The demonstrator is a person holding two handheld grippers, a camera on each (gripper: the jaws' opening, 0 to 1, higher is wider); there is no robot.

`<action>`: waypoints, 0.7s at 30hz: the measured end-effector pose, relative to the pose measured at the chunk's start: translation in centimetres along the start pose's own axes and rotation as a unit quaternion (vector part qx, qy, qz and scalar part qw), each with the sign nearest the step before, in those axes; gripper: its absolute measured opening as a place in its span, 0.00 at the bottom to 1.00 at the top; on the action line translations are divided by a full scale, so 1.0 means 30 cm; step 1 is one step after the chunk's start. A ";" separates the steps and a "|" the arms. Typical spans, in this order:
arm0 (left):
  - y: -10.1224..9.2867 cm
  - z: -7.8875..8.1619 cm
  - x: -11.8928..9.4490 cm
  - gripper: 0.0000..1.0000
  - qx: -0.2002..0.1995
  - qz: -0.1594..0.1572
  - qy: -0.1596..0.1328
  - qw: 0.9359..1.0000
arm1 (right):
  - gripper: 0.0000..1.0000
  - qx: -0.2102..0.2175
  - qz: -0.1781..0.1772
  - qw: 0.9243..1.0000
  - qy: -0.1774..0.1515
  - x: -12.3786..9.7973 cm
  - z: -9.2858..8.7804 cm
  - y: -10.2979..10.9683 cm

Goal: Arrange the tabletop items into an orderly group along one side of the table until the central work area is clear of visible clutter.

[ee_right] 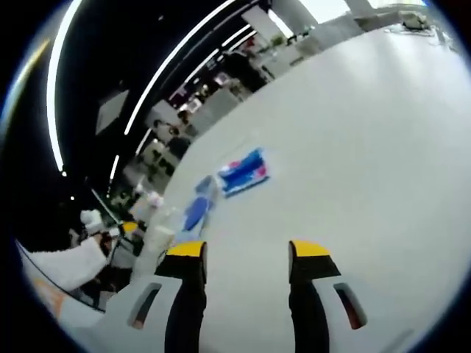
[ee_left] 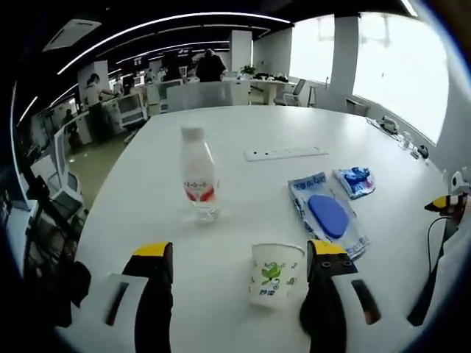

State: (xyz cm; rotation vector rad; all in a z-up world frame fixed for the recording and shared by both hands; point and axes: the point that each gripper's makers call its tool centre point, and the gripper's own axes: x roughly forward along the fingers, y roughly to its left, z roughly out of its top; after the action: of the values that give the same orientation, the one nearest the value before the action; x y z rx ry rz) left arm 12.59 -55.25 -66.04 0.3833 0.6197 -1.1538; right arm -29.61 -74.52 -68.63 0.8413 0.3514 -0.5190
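The fingers [ee_left: 154,254] of the left gripper [ee_left: 239,254] are spread wide, with the paper cup [ee_left: 274,273] standing between them, nearer the right finger, apparently lined up to be grasped. On the white table [ee_left: 243,213], the bottle [ee_left: 199,175] is seen at 11 o'clock from the cup, the blue packets [ee_left: 328,213] at 2 o'clock. The right gripper [ee_right: 243,250] is held released above bare table, nothing between its fingers, presumably kept clear while waiting.

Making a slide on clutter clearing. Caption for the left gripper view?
Open left gripper approaching a paper cup on the white table, bottle and blue packets beyond.
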 end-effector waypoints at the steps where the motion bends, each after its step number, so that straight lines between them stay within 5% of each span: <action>1: -0.006 -0.009 0.000 0.75 -0.001 -0.001 0.002 1.000 | 0.44 -0.026 0.000 1.000 0.007 0.000 0.002 0.004; 11: -0.069 -0.103 0.042 0.73 0.024 -0.022 0.044 0.998 | 0.49 -0.169 0.009 0.984 0.049 0.030 -0.012 0.056; 21: -0.104 -0.099 0.087 0.70 0.020 -0.040 0.052 0.998 | 0.50 -0.167 -0.002 0.985 0.052 0.025 -0.011 0.036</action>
State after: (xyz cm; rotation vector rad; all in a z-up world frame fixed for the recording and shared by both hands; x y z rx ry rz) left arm 9.63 -56.57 -69.88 0.4584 0.7087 -1.2309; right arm -28.41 -73.90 -68.54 0.5427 0.5196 -0.4052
